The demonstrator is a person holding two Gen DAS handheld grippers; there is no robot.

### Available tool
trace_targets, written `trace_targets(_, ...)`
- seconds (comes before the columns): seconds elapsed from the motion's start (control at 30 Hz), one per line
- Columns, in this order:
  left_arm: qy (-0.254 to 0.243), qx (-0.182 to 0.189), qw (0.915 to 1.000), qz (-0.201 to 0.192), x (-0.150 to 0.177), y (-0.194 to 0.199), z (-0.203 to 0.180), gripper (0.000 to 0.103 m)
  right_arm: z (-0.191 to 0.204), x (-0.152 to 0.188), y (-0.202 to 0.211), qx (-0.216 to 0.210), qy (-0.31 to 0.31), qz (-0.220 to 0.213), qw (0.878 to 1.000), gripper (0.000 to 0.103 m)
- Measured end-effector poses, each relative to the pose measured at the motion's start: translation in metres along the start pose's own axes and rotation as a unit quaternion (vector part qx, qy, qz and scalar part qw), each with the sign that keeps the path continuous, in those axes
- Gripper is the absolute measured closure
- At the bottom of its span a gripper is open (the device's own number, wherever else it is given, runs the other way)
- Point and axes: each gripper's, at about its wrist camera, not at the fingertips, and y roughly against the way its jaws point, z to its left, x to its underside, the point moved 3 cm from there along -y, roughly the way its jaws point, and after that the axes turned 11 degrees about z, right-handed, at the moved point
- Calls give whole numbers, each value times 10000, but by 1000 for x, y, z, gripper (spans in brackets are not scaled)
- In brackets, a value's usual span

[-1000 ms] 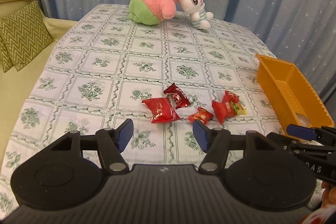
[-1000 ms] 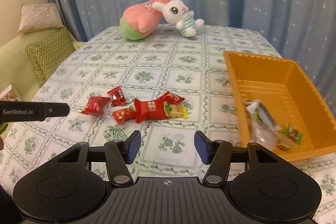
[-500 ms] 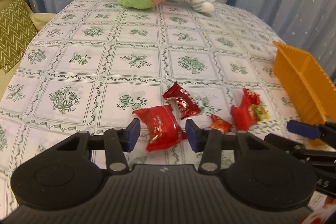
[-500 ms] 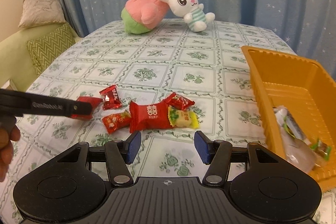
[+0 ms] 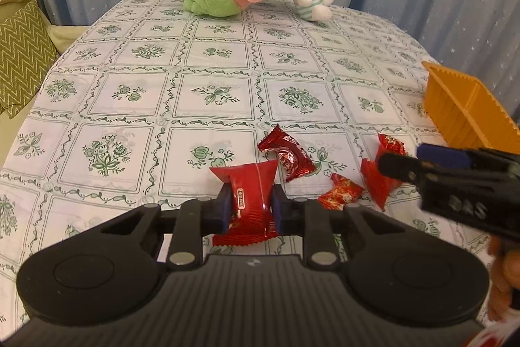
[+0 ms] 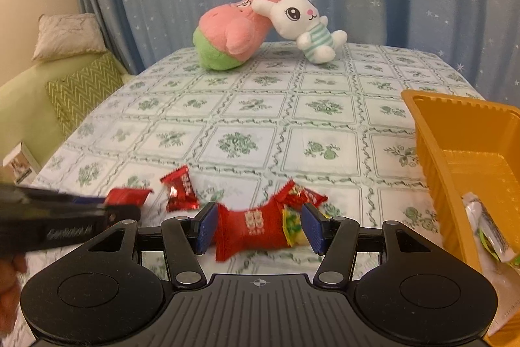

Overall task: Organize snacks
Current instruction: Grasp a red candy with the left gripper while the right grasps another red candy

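Now that the left gripper (image 5: 248, 208) has come down near the table's front edge and its jaws have just closed, its blue pads pinch the plump red foil candy packet (image 5: 249, 200), which is therefore ready to lift toward the orange ribbed plastic basket (image 5: 468, 113) at the right edge. The right gripper (image 6: 260, 231), lowered too, stands parted around the larger red pouch with gold characters (image 6: 252, 228), pads not yet pressing. Only the right wrist view shows wrapped snacks already lying inside the basket; only the left view shows the small crumpled red sweet (image 5: 339, 192) clearly, on the flower-patterned tablecloth (image 5: 214, 93).
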Motion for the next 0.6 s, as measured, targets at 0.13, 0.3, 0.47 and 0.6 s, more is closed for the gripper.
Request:
trace_targets(0.13, 25, 49, 10000, -20, 3, 3, -1, 81, -3, -11, -15, 172, -155, 70, 9997, 47)
trace_targets(0.3, 54, 161, 9998, -91, 5, 9, -3, 81, -2, 1, -17, 391, 151, 473, 9980, 47)
trace_targets(0.47, 16, 288, 9995, -137, 8, 12, -9, 81, -7, 32, -3, 558, 274, 566, 9965, 47)
trace_targets(0.6, -25, 333, 9994, -124, 11, 13, -13, 81, -6, 33, 1, 480, 435, 412, 9970, 47)
